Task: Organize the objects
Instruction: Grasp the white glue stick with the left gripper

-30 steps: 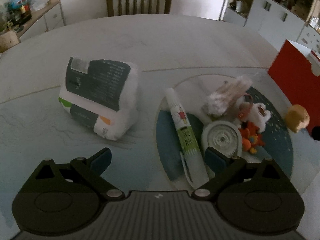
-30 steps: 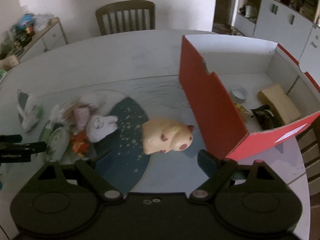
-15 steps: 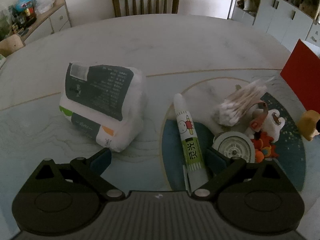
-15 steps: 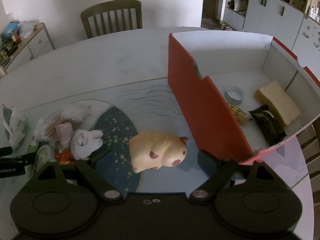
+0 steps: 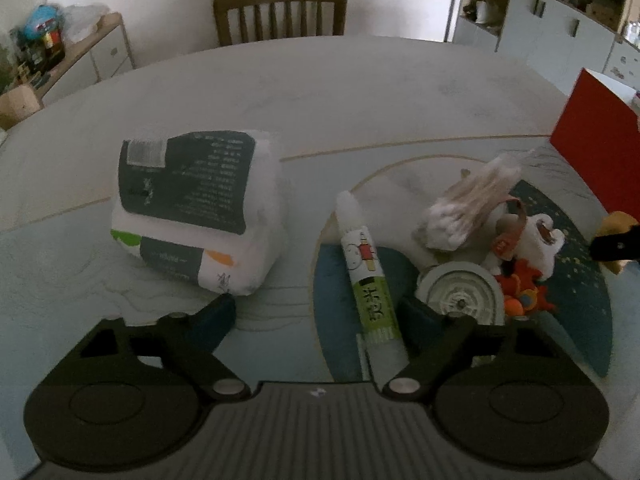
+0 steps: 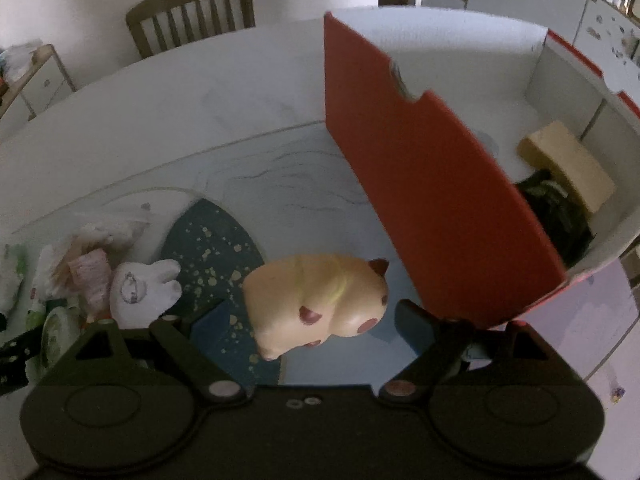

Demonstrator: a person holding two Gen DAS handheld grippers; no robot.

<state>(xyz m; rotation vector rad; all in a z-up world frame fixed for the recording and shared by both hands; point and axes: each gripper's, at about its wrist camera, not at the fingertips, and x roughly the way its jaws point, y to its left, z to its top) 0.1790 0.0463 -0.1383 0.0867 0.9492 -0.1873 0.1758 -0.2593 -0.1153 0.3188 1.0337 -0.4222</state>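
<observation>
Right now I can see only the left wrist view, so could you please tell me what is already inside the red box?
Observer: A yellow sponge and a dark packet lie inside the red box.
Operator: Thank you. Has the right gripper taken hold of the yellow toy?
Observer: Not yet. The right gripper has the yellow toy between its closing jaws, with a gap showing on both sides.
</observation>
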